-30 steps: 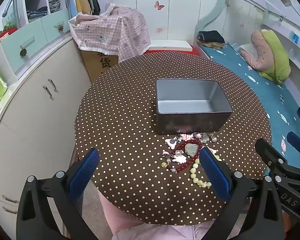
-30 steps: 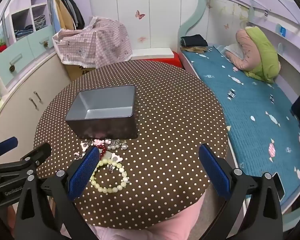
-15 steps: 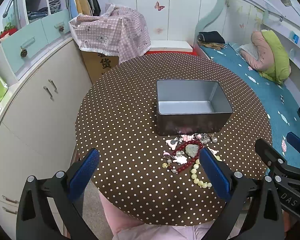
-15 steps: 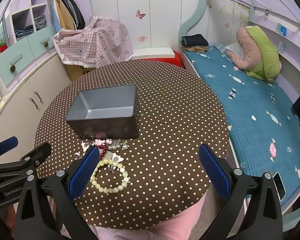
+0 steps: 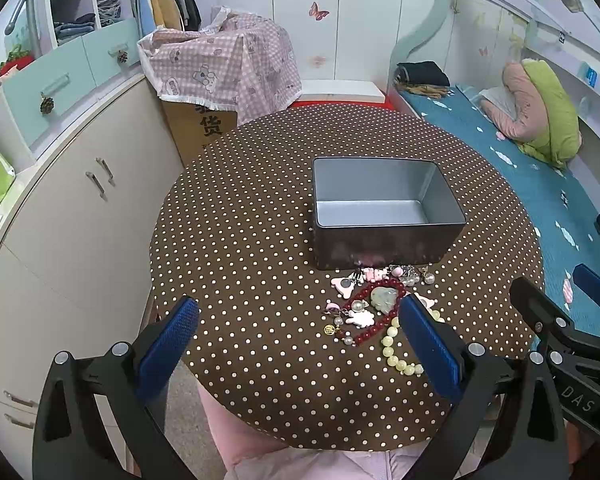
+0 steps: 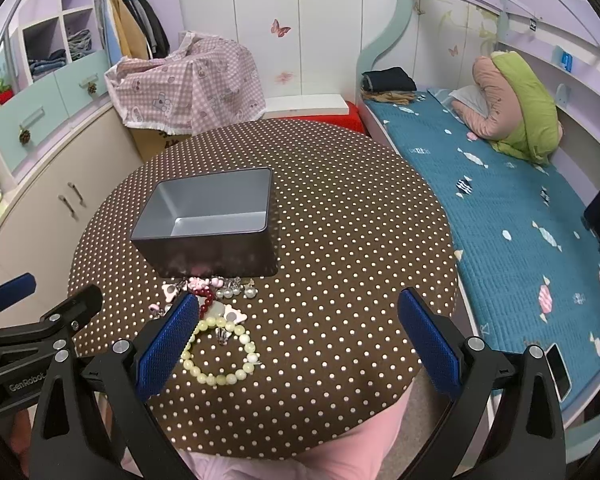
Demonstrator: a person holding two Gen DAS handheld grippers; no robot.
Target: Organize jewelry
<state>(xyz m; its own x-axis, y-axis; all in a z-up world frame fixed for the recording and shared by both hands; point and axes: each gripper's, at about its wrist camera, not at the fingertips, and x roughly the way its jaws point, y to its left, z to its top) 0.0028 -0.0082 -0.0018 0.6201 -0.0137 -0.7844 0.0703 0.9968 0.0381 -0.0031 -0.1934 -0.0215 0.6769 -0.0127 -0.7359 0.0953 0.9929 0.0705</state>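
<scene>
- Round table (image 5: 240, 240) with a brown polka-dot cloth, and a grey metal tin (image 5: 384, 216) sits open near the middle, nothing visible inside.
- The jewelry pile (image 5: 374, 300) lies right against the tin's near wall: red bead bracelet (image 5: 370, 330), pale green bead bracelet (image 6: 220, 350), pink charms and some pearls all tangled together.
- Left gripper (image 5: 300, 344) hangs over the near table edge, jaws spread wide, holding nothing; its right finger hides part of the green bracelet.
- Right gripper (image 6: 296, 340) is also wide open and empty, with its left finger overlapping the pile.
- Around it: a bed (image 6: 500, 184) on the right, cabinets (image 5: 60, 208) on the left, and a box under a pink checked cloth (image 5: 224, 68) behind.
</scene>
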